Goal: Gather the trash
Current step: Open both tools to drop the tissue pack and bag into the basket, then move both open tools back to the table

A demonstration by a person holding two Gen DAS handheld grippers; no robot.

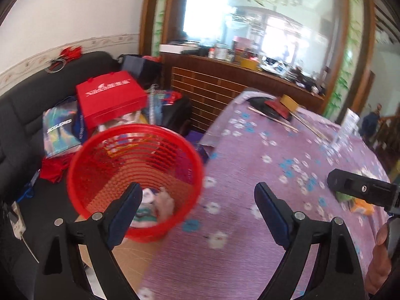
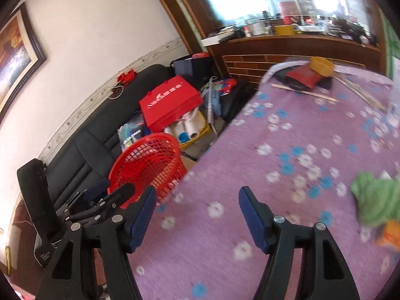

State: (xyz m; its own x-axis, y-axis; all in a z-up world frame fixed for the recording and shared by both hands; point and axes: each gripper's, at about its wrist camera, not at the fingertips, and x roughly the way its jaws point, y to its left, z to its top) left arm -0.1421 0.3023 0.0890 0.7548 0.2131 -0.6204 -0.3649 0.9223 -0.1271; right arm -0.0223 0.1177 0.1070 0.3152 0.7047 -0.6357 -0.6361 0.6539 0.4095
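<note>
A red mesh waste basket (image 1: 135, 175) stands beside the table's left edge, with crumpled white and teal trash (image 1: 155, 207) at its bottom. It also shows in the right wrist view (image 2: 147, 165). My left gripper (image 1: 198, 197) is open and empty, its left finger over the basket's mouth. My right gripper (image 2: 197, 200) is open and empty above the purple flowered tablecloth (image 2: 287, 175). Green crumpled trash (image 2: 375, 205) and an orange wrapper (image 2: 390, 235) lie on the table at the right. The right gripper's finger (image 1: 360, 190) covers part of them in the left wrist view.
A black sofa (image 2: 100, 130) holds a red gift bag (image 2: 170, 102) and other bags. At the table's far end lie a yellow box (image 2: 322, 66), a red packet (image 2: 305, 75) and chopsticks (image 2: 302, 92). A wooden cabinet (image 1: 212, 87) stands behind.
</note>
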